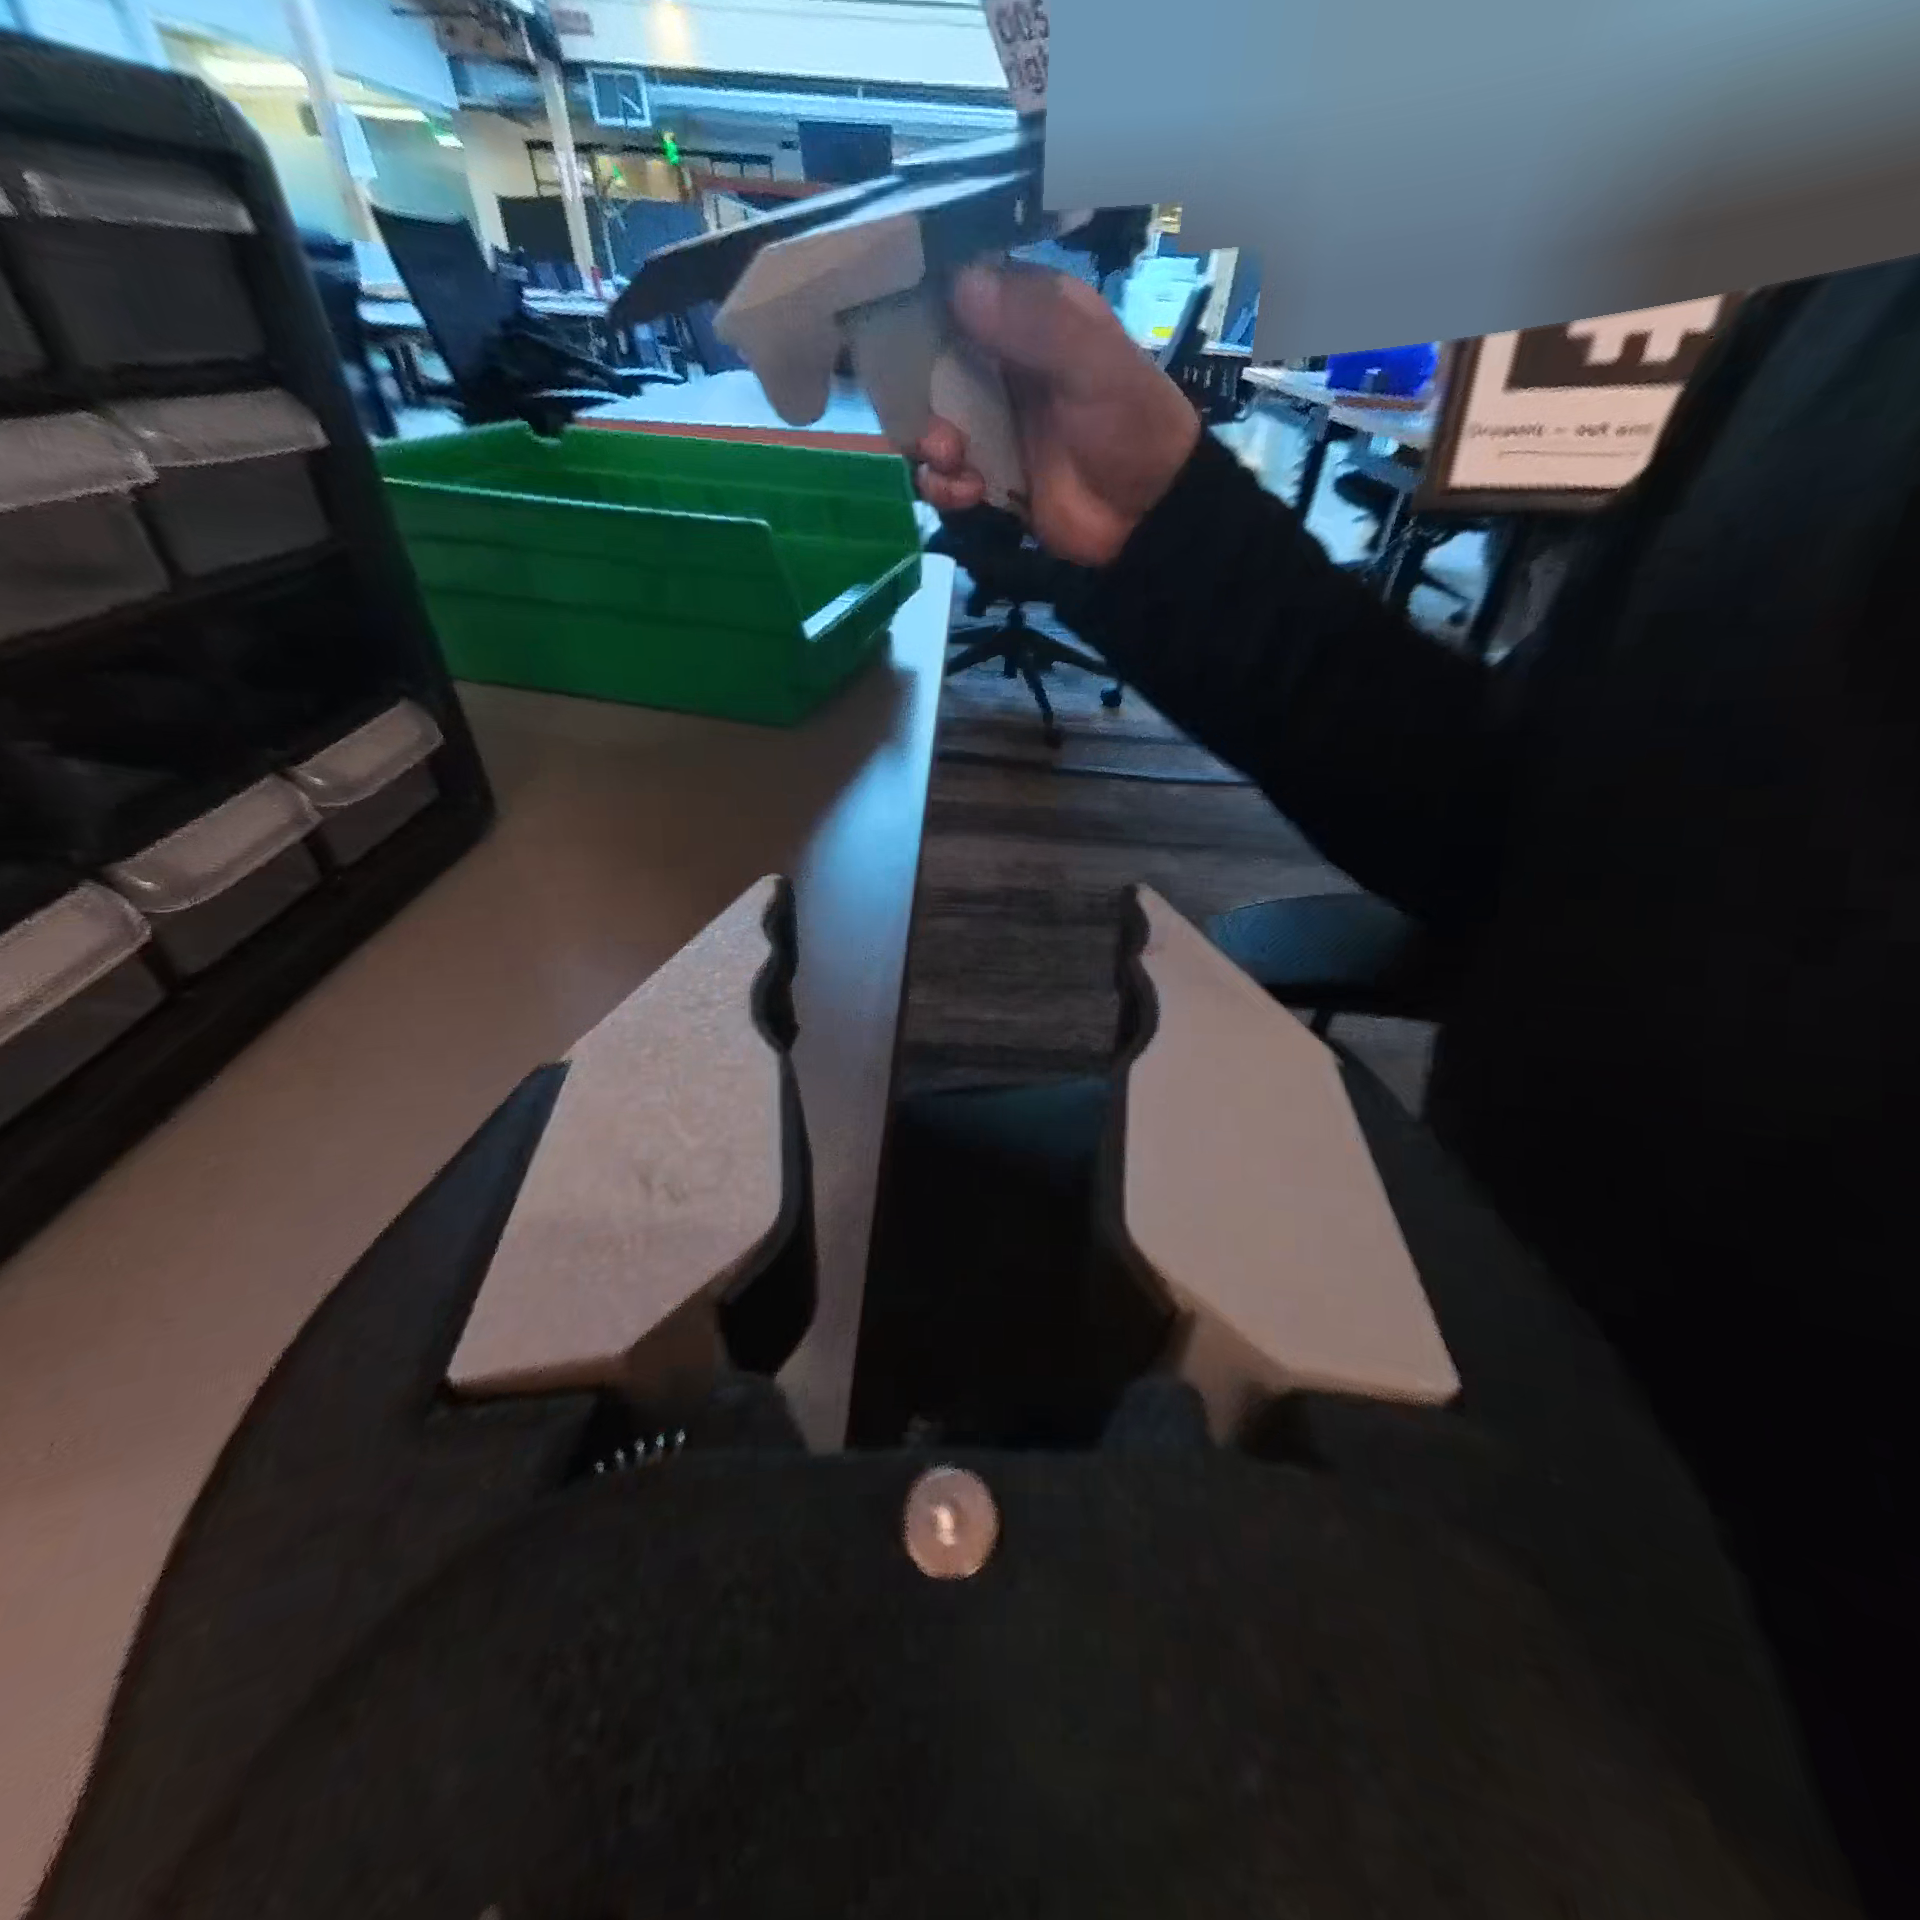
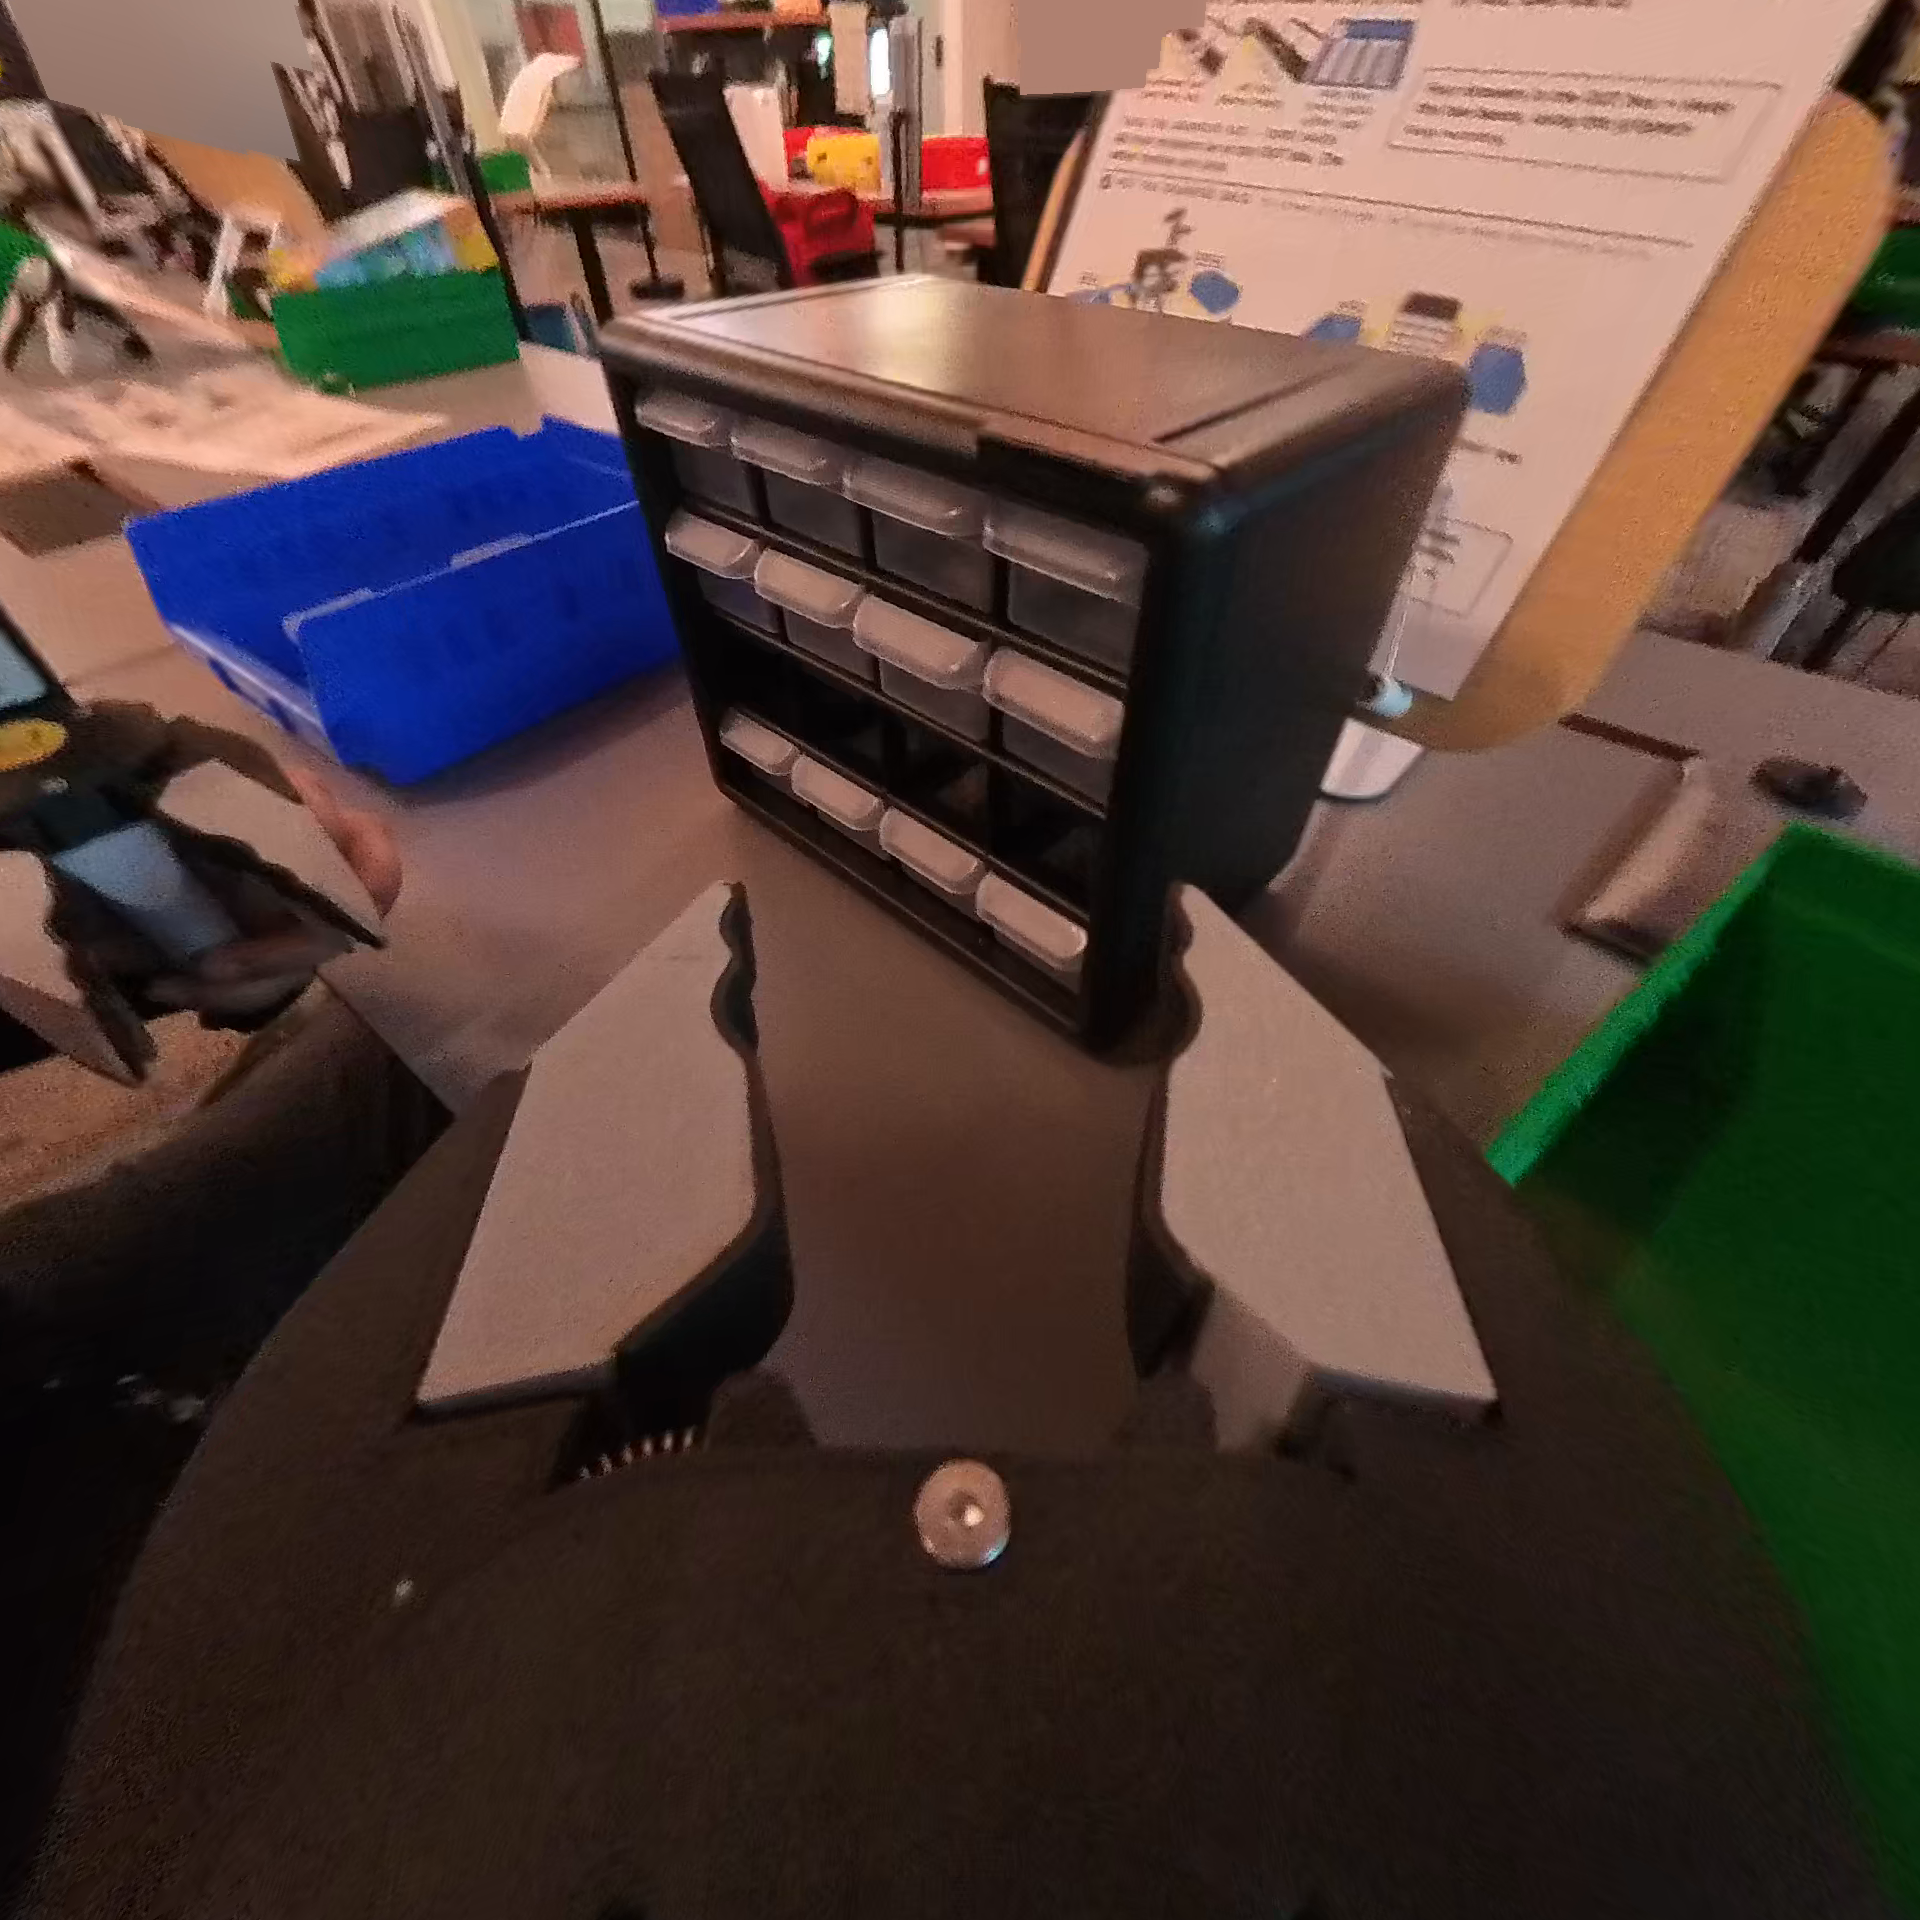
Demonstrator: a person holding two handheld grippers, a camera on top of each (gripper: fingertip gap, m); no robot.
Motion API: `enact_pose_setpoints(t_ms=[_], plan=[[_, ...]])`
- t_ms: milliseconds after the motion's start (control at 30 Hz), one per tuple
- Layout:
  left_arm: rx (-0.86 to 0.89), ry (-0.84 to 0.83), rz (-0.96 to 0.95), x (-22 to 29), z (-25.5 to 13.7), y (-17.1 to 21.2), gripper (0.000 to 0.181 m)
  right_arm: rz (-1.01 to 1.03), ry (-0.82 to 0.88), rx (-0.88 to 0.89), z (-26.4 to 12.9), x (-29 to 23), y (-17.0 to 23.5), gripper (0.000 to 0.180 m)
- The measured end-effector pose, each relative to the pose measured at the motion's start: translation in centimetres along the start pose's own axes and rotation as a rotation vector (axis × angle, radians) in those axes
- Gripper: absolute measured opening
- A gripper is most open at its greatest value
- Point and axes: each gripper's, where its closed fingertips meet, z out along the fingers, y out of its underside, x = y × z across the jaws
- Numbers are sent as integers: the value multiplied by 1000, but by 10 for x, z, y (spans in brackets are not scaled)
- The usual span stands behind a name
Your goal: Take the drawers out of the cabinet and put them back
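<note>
A black cabinet (image 2: pixel 1195 416) with small clear drawers (image 2: pixel 920 639) stands on the table ahead of my right gripper (image 2: pixel 958 925). That gripper is open, empty and a short way in front of the cabinet's bottom row. The slots of the third row (image 2: pixel 935 758) look dark and empty; the other rows hold drawers. In the left wrist view the cabinet (image 1: pixel 343 436) is at the left. My left gripper (image 1: pixel 961 935) is open and empty over the table's front edge, pointing past the cabinet. A hand holds the right gripper (image 1: pixel 727 301) up high there.
A blue bin (image 2: pixel 416 592) sits left of the cabinet and a green bin (image 2: pixel 1766 1143) (image 1: pixel 644 582) right of it. A poster board (image 2: pixel 1403 208) stands behind. The table edge (image 1: pixel 894 883) runs under the left gripper, with floor and office chairs beyond. The left gripper (image 2: pixel 208 914) shows blurred at the left edge.
</note>
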Motion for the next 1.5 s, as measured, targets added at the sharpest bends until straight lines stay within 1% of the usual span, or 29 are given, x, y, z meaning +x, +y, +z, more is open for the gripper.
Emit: enact_pose_setpoints(t_ms=[67,133,233,267,300,400,467,567,600,667,733,833,867,933,1067,1133,1200,1300,1333,1433,1500], plan=[[14,28,-39,0,-1,-10,60,-43,-27,-18,16,-5,-7,74],[11,-11,2,-6,-5,-21,59,-63,-32,-25,28,-4,-18,75],[-58,-186,111,-31,-11,-33,54,-56,-66,-18,39,-8,-38,76],[-48,-249,106,-40,-14,-38,46,-56,-91,-13,41,-13,-43,76],[-38,-273,71,-43,-16,-42,43,-61,-99,-8,43,-17,-48,77],[-40,-275,-4,-36,-19,-46,46,-95,-89,2,46,-23,-58,76],[-57,-316,31,-32,-29,-52,52,-90,-86,-8,50,-24,-54,74],[13,-375,79,-23,-63,-77,54,-53,-83,-66,48,-23,-34,77],[27,-411,87,-24,-80,-82,55,-51,-75,-76,45,-22,-30,77],[-12,-522,98,-35,-124,-81,56,-52,-53,-83,35,-18,-26,76],[-109,-651,122,-55,-176,-77,54,-36,-46,-75,25,-14,-25,76],[-336,-879,196,-102,-265,-64,46,6,-51,-43,12,-7,-28,75],[-432,-891,186,-114,-285,-54,42,22,-52,-32,9,-5,-29,75],[-609,-826,139,-129,-308,-27,37,45,-62,-11,4,-3,-32,75],[-929,-658,115,-146,-320,30,36,40,-46,8,-3,1,-37,74],[-1037,-595,81,-155,-319,53,26,30,-32,10,-4,2,-37,74],[-1132,-552,43,-164,-320,75,24,24,-29,10,-5,2,-38,74],[-1263,-511,43,-172,-322,101,5,14,-21,15,-8,3,-39,74],[-1305,-504,49,-173,-323,106,0,11,-18,17,-9,4,-39,74],[-1397,-521,94,-176,-332,108,0,19,-7,20,-12,10,-38,73],[-1363,-600,138,-184,-335,91,0,31,-3,27,-15,13,-38,73]])
